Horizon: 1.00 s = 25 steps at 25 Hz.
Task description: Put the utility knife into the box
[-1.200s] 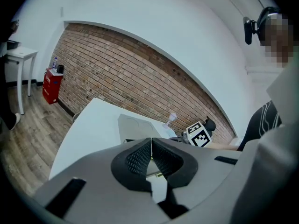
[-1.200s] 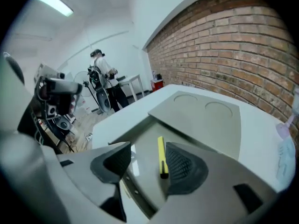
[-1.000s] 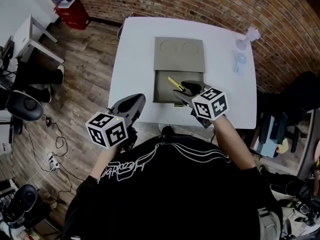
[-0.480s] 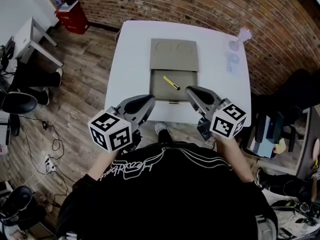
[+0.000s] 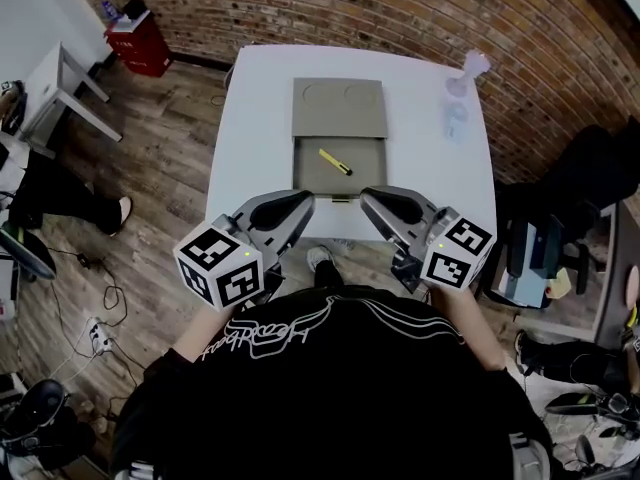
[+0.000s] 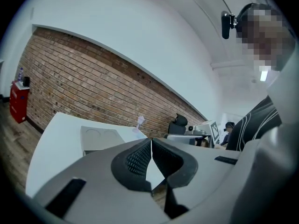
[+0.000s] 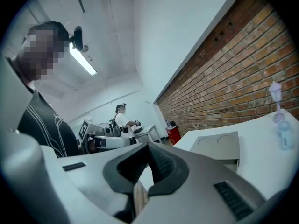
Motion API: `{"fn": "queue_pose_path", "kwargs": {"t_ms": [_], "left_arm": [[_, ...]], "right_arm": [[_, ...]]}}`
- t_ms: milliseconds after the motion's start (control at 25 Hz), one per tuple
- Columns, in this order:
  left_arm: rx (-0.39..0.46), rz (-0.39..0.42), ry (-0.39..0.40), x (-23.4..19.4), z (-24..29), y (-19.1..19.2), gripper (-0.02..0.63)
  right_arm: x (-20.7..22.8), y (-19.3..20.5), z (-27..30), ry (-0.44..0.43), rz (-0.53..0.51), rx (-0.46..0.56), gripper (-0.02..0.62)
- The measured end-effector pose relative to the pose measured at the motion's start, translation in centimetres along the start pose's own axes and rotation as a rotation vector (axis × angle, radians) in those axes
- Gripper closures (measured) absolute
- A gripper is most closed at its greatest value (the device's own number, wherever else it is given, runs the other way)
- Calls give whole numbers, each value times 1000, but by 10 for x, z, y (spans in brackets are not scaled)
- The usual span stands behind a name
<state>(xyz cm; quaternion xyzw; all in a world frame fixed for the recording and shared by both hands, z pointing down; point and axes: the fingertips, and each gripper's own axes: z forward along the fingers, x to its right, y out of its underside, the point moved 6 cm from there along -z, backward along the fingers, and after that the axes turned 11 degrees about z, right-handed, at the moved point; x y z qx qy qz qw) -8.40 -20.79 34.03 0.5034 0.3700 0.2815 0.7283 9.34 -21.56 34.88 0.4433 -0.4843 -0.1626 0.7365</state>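
Note:
The yellow utility knife (image 5: 334,162) lies loose on the floor of the open grey box (image 5: 305,176) on the white table (image 5: 255,118). The box's lid (image 5: 338,107) stands folded back beyond it, also visible as the lid (image 6: 99,137) and the lid (image 7: 219,145) in the gripper views. My left gripper (image 5: 301,204) and right gripper (image 5: 371,202) are held side by side near the table's front edge, short of the box, both shut with nothing between the jaws. In the left gripper view the left gripper (image 6: 151,146) shows pads touching; the right gripper (image 7: 148,153) looks the same.
A clear plastic bottle (image 5: 456,119) and a small pale stemmed object (image 5: 468,71) stand at the table's far right. A brick wall (image 5: 400,13) runs behind. A red bin (image 5: 140,43) stands far left, and a dark chair (image 5: 590,183) to the right.
My right gripper has let go of the knife, pulled back out of the box toward me and shut. The knife now lies in the box. The left gripper has shifted slightly forward.

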Motion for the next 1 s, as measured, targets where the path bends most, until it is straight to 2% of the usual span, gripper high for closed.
{"fn": "queue_pose_path", "kwargs": {"t_ms": [120,640,1000], "left_arm": [[9,12,4,3,-1,-1,575],[14,18,-13,-2,-9,2,574],[4,11,-23,-13,2,5,575]], "right_arm": [[-6,2,-2,-3,-30,-3,594],[-8,5,9,-6,-47,-41,594],[6,3,16,-4,-49,-71,594]]}}
